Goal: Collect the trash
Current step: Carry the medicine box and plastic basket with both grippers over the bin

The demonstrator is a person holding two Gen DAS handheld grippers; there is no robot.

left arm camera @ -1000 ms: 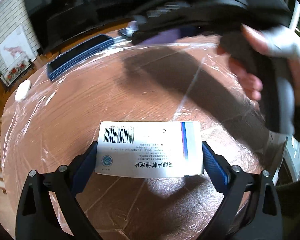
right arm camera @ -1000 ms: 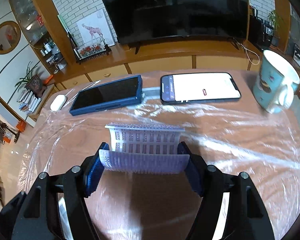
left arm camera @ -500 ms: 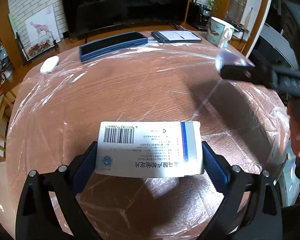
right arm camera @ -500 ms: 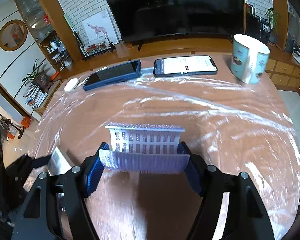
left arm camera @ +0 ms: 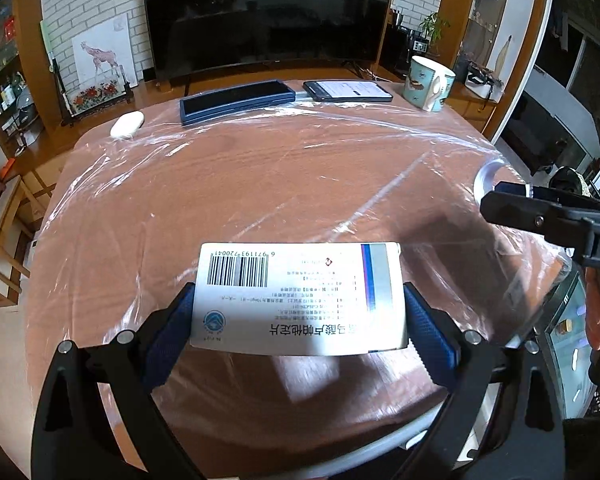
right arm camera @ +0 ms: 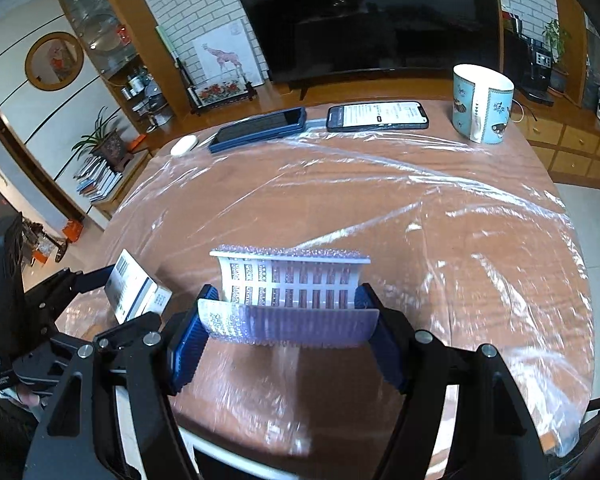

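Note:
My left gripper (left arm camera: 298, 320) is shut on a white medicine box (left arm camera: 296, 298) with a barcode and blue stripe, held above the near part of the round table (left arm camera: 260, 184). My right gripper (right arm camera: 288, 328) is shut on a small white and lilac plastic basket (right arm camera: 290, 294), held above the table's near edge. In the right wrist view the medicine box (right arm camera: 134, 290) and the left gripper show at the left, just beside the basket. In the left wrist view the right gripper's black frame (left arm camera: 548, 216) shows at the right edge.
The table is wrapped in clear plastic film (right arm camera: 420, 208). At its far edge lie a dark blue phone (left arm camera: 236, 100), a lit phone (left arm camera: 348, 90), a white earbud case (left arm camera: 127, 124) and a blue patterned mug (left arm camera: 430, 82). A TV stands behind.
Both grippers have pulled back toward the near edge of the table, each keeping its grip. The right gripper moved from in front of the left camera to its right side.

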